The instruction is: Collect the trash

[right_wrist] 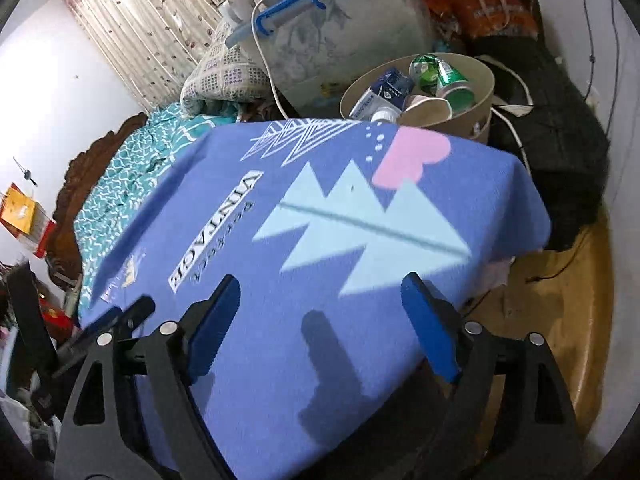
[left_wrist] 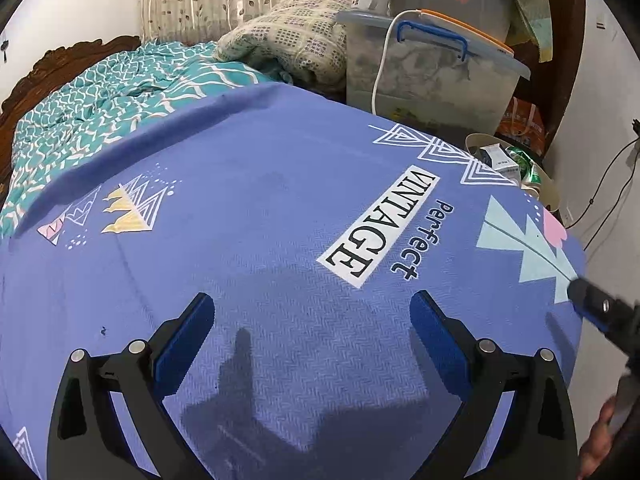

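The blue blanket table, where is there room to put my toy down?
Most of the blue blanket is bare: the wide patch between the left claw and the VINTAGE label, and the tree print ahead of the right claw. Beyond the far edge it is crowded: the trash bin and storage box.

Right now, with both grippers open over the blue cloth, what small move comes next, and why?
Probably pull both back and stop. The left gripper and right gripper are open and hold nothing, the blue cloth shows no trash, and the bin beyond its far edge already holds cartons and cups.
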A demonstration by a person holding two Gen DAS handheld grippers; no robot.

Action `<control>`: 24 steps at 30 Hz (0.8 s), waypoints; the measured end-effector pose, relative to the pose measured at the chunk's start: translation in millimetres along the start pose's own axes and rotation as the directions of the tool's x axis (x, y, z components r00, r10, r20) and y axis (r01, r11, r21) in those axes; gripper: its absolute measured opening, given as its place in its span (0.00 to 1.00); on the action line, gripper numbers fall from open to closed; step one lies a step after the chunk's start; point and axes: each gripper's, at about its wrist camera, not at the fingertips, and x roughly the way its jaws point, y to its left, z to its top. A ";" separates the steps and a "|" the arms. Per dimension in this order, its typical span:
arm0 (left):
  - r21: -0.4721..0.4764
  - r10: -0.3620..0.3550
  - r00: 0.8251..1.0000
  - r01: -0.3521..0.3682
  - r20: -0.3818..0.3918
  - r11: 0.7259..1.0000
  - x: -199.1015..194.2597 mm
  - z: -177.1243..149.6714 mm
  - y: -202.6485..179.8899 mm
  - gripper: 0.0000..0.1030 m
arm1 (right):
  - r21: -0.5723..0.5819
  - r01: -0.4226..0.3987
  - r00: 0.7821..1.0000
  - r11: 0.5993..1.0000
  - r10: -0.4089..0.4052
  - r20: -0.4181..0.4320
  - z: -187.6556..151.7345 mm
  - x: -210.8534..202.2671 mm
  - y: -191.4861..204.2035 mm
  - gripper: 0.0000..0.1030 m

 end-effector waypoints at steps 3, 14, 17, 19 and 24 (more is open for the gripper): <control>0.024 0.010 1.000 -0.010 0.017 1.000 -3.3 -0.5 -5.0 0.92 | 0.009 -0.008 1.000 1.000 0.008 0.006 -9.1 -7.3 4.2 0.95; 0.079 0.067 0.996 -0.071 0.053 0.994 -11.9 -2.8 -13.3 0.92 | 0.189 0.060 0.979 0.980 -0.020 -0.204 -41.9 22.0 -15.4 0.97; 0.087 0.062 0.996 -0.067 0.065 0.994 -14.5 -3.5 -14.8 0.92 | 0.095 0.105 0.987 0.990 -0.092 -0.133 -34.7 10.0 -6.6 0.97; 0.078 0.048 0.996 -0.054 0.073 0.996 -17.1 -3.3 -14.0 0.92 | 0.094 0.123 0.991 0.988 -0.117 -0.066 -28.3 -2.4 -8.2 0.97; 0.041 0.039 0.994 -0.043 0.098 0.998 -23.9 -1.4 -9.1 0.92 | 0.006 0.169 0.975 0.986 -0.168 0.144 -17.7 -35.4 5.2 0.97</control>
